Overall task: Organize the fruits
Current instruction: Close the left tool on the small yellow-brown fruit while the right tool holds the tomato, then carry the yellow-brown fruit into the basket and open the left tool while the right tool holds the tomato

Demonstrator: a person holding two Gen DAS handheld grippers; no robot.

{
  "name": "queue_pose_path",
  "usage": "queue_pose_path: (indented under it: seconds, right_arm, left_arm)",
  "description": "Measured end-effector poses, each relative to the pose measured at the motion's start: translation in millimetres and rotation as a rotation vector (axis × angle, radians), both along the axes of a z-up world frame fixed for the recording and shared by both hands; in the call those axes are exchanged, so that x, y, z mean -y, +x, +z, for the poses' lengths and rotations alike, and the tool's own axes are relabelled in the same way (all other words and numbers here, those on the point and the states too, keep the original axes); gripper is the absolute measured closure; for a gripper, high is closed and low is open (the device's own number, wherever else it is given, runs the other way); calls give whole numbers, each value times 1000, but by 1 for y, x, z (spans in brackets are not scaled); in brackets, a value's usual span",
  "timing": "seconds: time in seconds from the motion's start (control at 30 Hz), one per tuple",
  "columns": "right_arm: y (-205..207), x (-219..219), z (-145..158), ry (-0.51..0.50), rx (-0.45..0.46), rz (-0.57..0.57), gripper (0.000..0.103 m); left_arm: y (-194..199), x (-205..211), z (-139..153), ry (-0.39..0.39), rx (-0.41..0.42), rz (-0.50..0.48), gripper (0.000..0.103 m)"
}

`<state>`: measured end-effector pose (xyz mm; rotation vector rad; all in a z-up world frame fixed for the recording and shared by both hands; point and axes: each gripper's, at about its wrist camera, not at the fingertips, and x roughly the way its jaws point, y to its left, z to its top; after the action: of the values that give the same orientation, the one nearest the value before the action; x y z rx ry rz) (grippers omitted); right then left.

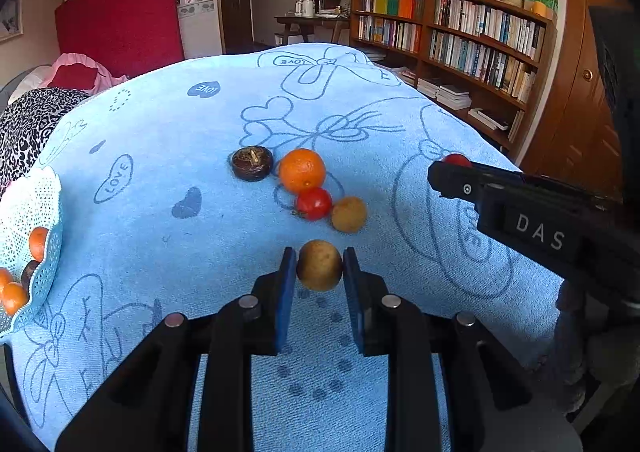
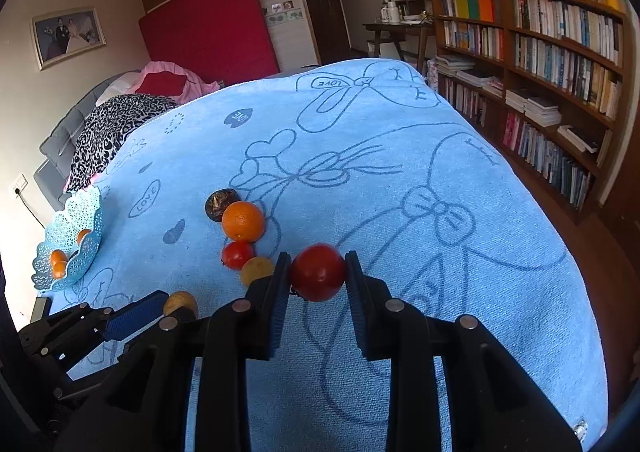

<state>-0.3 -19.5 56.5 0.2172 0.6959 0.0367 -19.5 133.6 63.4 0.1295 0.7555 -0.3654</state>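
Gripping yellow-brown fruit (image 1: 319,265), left tongs (image 1: 319,272); right tongs (image 2: 318,272) clamp red tomato (image 2: 318,272); basket (image 1: 44,212) cut off.

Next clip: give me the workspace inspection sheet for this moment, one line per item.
Surface: blue towel with bow and heart prints, covering the work area.
Job's things: orange, tomato, tan fruit and dark fruit loose on the towel; basket at left holds oranges.
Clutter: nothing seen.
Grippers: left gripper shut on brown fruit; right gripper shut on red tomato.
Cables: nothing seen on the towel.
Surroundings: bookshelf, red panel, bedding.
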Motion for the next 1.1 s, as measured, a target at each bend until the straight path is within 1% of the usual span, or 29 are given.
queue_pose_path:
  seconds: [0.23,0.47,0.7,1.0,1.1]
  right_arm:
    - [-2,-10,2,-1,3,16,75]
    - [-4,-21,6,-6,8,34,75]
    - [-4,-34,6,-11,4,58,75]
    - [1,-53,6,-15,-1,92,75]
    - [2,-59,5,-17,-3,104,75]
  left_arm:
    - [3,-34,10,-41,16,79,78]
    - [8,-70,20,-65,32,169,78]
    - [8,-102,31,-55,79,253,78]
    - [11,-145,40,-44,113,370,78]
    - [11,-161,41,-40,113,414,78]
